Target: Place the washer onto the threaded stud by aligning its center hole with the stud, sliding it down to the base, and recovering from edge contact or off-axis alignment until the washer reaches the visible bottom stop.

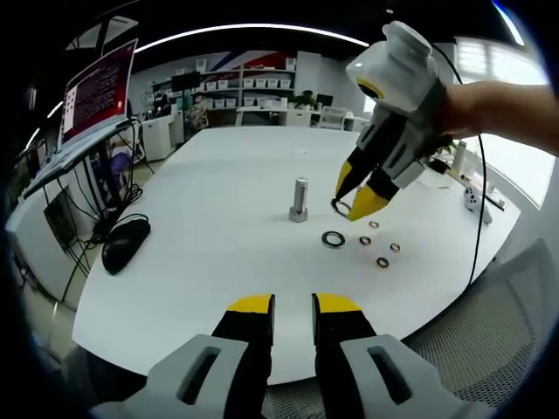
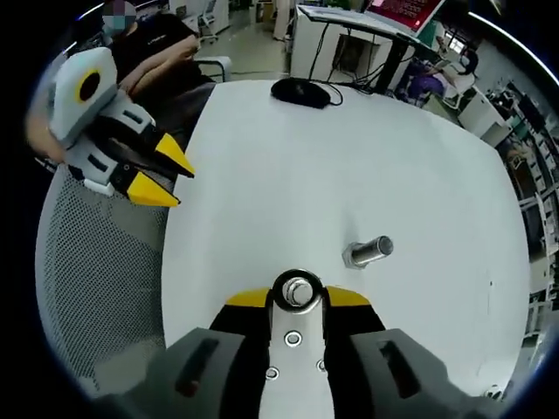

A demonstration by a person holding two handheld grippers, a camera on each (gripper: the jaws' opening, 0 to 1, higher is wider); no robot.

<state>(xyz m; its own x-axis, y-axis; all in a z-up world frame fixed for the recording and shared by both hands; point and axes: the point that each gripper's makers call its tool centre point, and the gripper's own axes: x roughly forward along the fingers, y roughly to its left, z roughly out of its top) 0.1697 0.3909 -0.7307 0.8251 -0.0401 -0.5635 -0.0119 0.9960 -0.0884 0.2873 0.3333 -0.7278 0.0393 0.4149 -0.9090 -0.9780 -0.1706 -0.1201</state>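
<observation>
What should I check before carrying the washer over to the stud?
1. Washer gripped: ok, held between the right gripper tips.
2. Stud upright on the table: ok.
3. Hole lined up with stud: not ok, the washer is off to one side of it.
4. Left gripper out of the way: ok, open and near the table edge.
5. Spare washers away from the stud base: ok.
6. Washer level in the grip: cannot tell.
</observation>
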